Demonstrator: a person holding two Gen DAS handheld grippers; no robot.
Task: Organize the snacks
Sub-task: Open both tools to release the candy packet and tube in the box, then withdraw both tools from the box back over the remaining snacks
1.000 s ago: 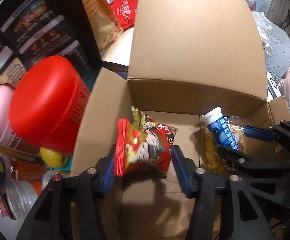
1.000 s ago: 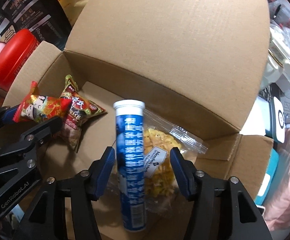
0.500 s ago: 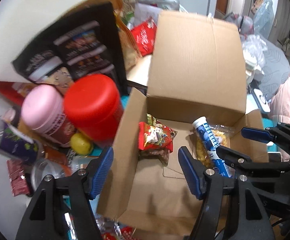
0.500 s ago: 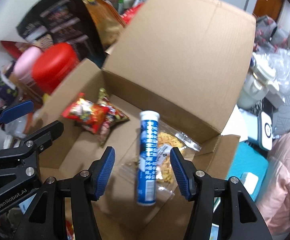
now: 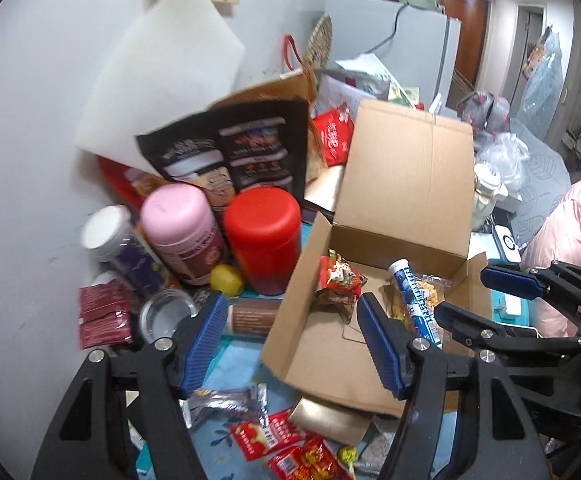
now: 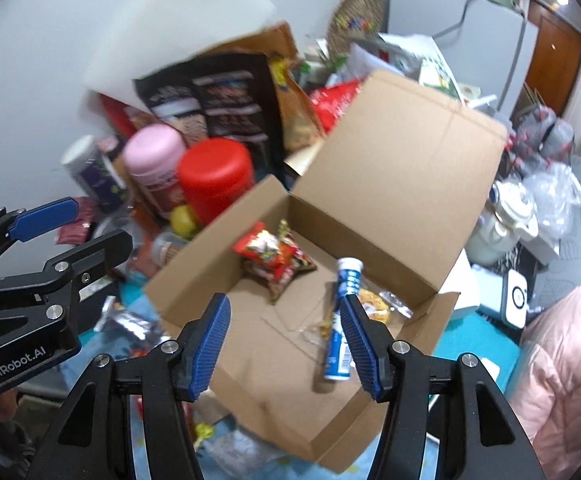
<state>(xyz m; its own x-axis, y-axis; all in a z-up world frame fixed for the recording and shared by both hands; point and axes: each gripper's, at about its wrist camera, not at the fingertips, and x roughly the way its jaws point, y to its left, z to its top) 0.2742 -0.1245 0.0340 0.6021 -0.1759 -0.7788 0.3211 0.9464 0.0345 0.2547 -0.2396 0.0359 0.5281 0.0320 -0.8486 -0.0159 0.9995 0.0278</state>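
An open cardboard box (image 5: 322, 360) (image 6: 250, 380) lies below both grippers. Inside it, at the left, a red snack packet (image 5: 338, 276) (image 6: 266, 248) rests on another packet. At the right, a blue tube with a white cap (image 5: 412, 300) (image 6: 340, 312) lies on a clear bag of yellow snacks (image 5: 430, 292) (image 6: 374, 300). My left gripper (image 5: 290, 300) (image 6: 86, 228) hovers open over the box's left wall with nothing between its fingers. To its right, my right gripper (image 6: 284, 304) (image 5: 462, 292) hangs open and empty above the box.
Left of the box stand a red canister (image 5: 264, 232), a pink canister (image 5: 182, 232), a lemon (image 5: 226, 280) and a black snack bag (image 5: 242, 152). Loose packets (image 5: 286, 444) lie on the blue cloth in front. A pink jacket (image 5: 570, 220) is at the right.
My left gripper let go of the red packet, which now lies in the box. Both grippers rose and drew back, so the box looks smaller. The blue tube stayed in the box.
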